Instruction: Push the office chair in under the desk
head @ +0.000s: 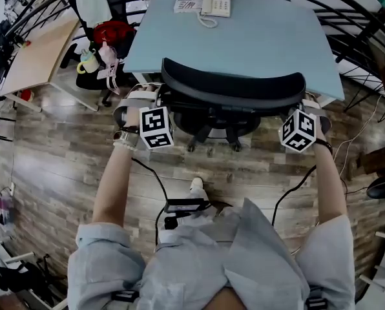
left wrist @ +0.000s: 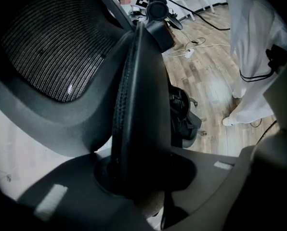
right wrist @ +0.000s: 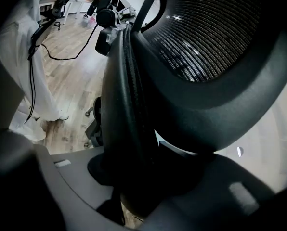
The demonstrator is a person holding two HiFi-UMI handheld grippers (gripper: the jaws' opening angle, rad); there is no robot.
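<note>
The black office chair [head: 231, 86] stands with its seat partly under the front edge of the light blue desk [head: 263, 37], its backrest toward me. My left gripper [head: 155, 99] is shut on the backrest's left edge, and my right gripper [head: 303, 104] is shut on its right edge. In the left gripper view the thick black backrest rim [left wrist: 138, 109] runs up between the jaws of the left gripper [left wrist: 134, 179], mesh [left wrist: 47, 52] to the left. In the right gripper view the rim [right wrist: 126, 105] fills the gap of the right gripper [right wrist: 148, 177]. The chair's wheeled base [head: 212, 131] shows below the backrest.
A white telephone [head: 216, 2] and papers [head: 188, 2] lie at the desk's far edge. A wooden desk [head: 41, 50] and a second chair with a red bag [head: 115, 32] stand at the left. Cables and a black adapter [head: 183, 205] lie on the wood floor by my foot.
</note>
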